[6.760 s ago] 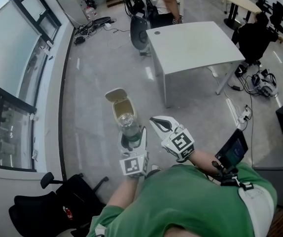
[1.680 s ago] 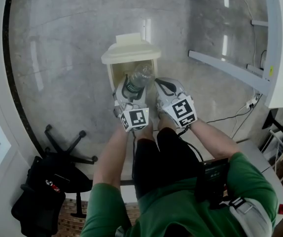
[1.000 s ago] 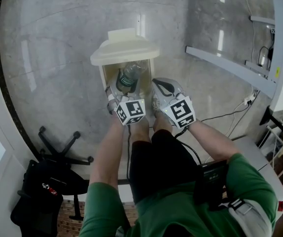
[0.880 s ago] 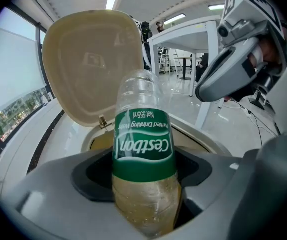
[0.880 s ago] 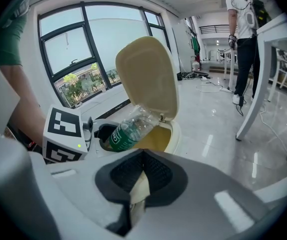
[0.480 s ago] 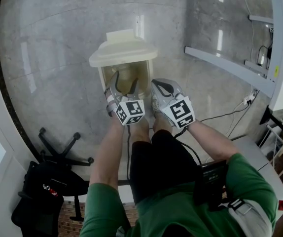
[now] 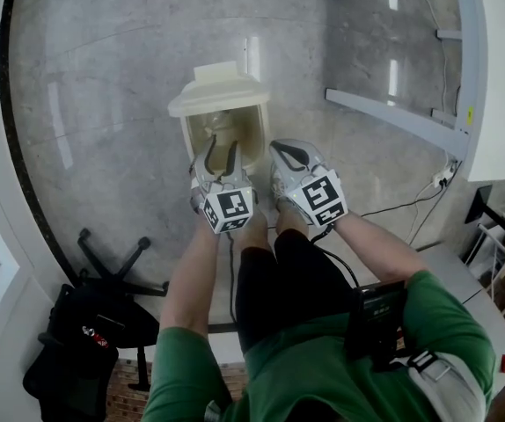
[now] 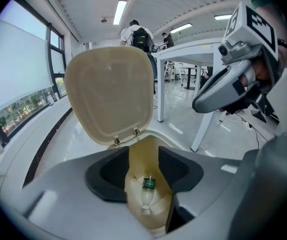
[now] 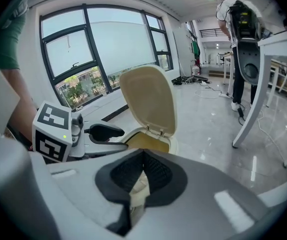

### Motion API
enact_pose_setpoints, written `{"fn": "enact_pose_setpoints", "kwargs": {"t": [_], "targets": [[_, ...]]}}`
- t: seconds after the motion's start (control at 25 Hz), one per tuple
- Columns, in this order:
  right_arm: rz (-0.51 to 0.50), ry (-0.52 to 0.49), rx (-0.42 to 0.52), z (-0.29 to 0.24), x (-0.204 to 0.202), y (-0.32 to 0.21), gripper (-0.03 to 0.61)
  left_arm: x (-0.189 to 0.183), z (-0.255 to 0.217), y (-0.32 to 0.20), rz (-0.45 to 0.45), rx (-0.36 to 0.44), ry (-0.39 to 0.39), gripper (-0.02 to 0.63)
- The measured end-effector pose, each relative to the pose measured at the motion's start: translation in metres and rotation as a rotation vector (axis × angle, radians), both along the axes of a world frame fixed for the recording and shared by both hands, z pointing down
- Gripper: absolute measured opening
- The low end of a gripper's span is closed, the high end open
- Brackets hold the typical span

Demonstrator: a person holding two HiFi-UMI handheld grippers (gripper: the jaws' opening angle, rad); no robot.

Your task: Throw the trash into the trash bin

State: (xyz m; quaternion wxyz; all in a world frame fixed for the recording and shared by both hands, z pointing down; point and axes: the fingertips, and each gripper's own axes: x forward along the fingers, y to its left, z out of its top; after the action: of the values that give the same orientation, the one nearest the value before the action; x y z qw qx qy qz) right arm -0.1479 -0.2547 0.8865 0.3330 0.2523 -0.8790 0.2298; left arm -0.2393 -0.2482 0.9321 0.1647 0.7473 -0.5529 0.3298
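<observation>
Gleaming under the ceiling lights, the grey polished floor ran beneath a white table at the right of the head view, while a person in a green shirt stood over a cream trash bin with a gripper in each hand. A black office chair sat off to the person's left. The bin's hinged lid was tipped up and back, leaving the mouth uncovered. The left gripper hung just above that opening and pointed down into it; its jaws had just been closing but stood apart, pinching nothing, with only the bin's inside showing in the gap between them. The right gripper was beside it, over the bin's near right corner, its dark pads pressed together at the tips and empty. A clear plastic bottle with a green label lay at the bottom of the bin, free of both grippers.
</observation>
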Motion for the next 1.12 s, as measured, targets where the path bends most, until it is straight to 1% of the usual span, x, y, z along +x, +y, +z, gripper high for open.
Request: {"fn": "enact_pose_setpoints", "kwargs": {"t": [0.16, 0.28, 0.4, 0.56, 0.76, 0.96, 1.12], "targets": [[-0.013, -0.018, 0.025, -0.035, -0.004, -0.002, 0.003, -0.008, -0.051, 0.001, -0.064, 0.059, 0.02, 0.096], [-0.018, -0.03, 0.051, -0.063, -0.005, -0.006, 0.003, -0.014, -0.087, 0.001, -0.119, 0.098, 0.024, 0.043], [-0.021, -0.045, 0.08, -0.09, -0.007, -0.01, 0.003, -0.018, -0.118, 0.0, -0.14, 0.133, 0.013, 0.005], [-0.027, -0.07, 0.115, -0.129, -0.01, -0.013, 0.003, -0.018, -0.16, -0.001, -0.148, 0.179, 0.016, 0.003], [-0.029, -0.102, 0.153, -0.191, -0.005, -0.007, 0.003, -0.007, -0.228, 0.008, -0.162, 0.218, 0.054, 0.003], [-0.011, -0.144, 0.222, -0.254, 0.004, -0.013, 0.003, -0.001, -0.298, 0.008, -0.186, 0.297, 0.086, 0.003], [0.003, -0.178, 0.254, -0.295, 0.014, -0.009, 0.003, 0.012, -0.346, 0.015, -0.174, 0.357, 0.089, 0.003]]}}
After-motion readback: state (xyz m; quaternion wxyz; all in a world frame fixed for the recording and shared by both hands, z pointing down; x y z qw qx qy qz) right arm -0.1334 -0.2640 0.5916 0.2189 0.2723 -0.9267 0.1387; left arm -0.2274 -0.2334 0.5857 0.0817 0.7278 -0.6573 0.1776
